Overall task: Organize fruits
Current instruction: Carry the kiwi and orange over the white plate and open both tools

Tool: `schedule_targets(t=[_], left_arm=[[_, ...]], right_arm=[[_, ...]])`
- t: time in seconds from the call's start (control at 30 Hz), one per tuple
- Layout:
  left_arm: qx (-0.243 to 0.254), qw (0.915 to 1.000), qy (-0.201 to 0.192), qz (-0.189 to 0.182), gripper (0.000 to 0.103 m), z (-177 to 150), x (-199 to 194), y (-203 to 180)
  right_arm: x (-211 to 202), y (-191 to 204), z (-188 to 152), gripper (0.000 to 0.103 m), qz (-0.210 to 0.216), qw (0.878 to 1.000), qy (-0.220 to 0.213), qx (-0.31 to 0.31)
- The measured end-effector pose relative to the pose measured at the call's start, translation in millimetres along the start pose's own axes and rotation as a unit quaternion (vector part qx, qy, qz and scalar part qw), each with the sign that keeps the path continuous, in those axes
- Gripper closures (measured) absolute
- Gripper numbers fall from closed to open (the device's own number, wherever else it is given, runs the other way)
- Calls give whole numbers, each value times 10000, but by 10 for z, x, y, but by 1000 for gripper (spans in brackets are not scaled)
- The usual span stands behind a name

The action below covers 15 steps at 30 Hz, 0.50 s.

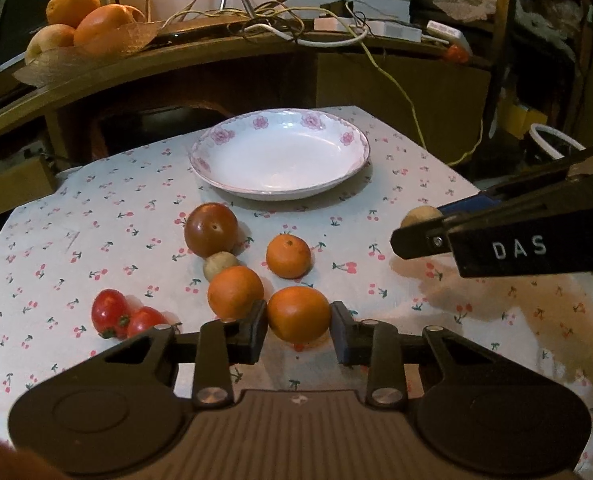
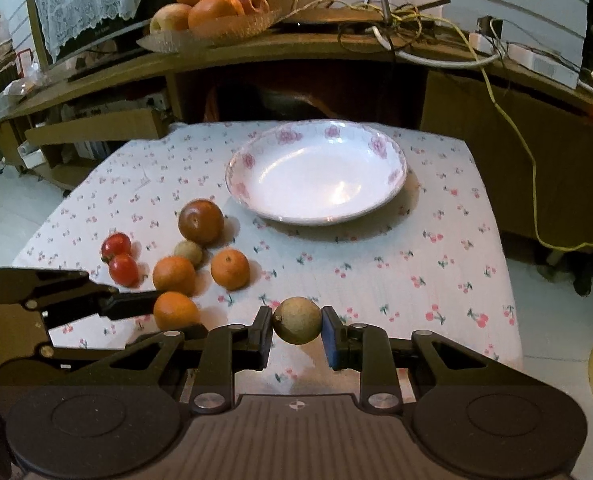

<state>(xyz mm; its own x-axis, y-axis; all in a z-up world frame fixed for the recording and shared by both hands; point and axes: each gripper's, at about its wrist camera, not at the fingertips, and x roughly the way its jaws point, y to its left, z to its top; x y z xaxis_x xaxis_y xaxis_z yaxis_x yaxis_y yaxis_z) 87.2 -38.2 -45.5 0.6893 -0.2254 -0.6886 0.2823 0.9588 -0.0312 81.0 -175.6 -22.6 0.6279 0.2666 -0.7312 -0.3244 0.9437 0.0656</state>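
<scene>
My left gripper (image 1: pixel 298 320) is shut on an orange (image 1: pixel 298 314) near the front of the cherry-print tablecloth (image 1: pixel 96 216). My right gripper (image 2: pixel 297 322) is shut on a small tan round fruit (image 2: pixel 297 320), which also shows in the left wrist view as the tan fruit (image 1: pixel 418 215) at the right. Loose on the cloth lie two more oranges (image 1: pixel 235 292) (image 1: pixel 288 257), a dark red fruit (image 1: pixel 211 230), a second small tan fruit (image 1: pixel 220 265) and two red tomatoes (image 1: pixel 110 312) (image 1: pixel 146 320). A white plate (image 1: pixel 216 136) with pink flowers sits empty behind them.
A wooden desk (image 1: pixel 216 56) curves behind the table, bearing a glass dish of oranges and apples (image 1: pixel 84 24) and tangled cables (image 1: pixel 264 20). A yellow cord (image 2: pixel 528 168) hangs down at the right. The table's right edge drops to a pale floor (image 2: pixel 556 320).
</scene>
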Motion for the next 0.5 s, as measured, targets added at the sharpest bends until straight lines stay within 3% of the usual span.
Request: schedule_targets(t=[0.23,0.5], left_arm=[[-65,9996,-258,69,64,258,-31,100],[-53,9987,-450,218,64,728,207,286]], right_arm=[[42,18,220,76,45,9999,-145,35],[227,-52,586,76,-42,9992,-380,103]])
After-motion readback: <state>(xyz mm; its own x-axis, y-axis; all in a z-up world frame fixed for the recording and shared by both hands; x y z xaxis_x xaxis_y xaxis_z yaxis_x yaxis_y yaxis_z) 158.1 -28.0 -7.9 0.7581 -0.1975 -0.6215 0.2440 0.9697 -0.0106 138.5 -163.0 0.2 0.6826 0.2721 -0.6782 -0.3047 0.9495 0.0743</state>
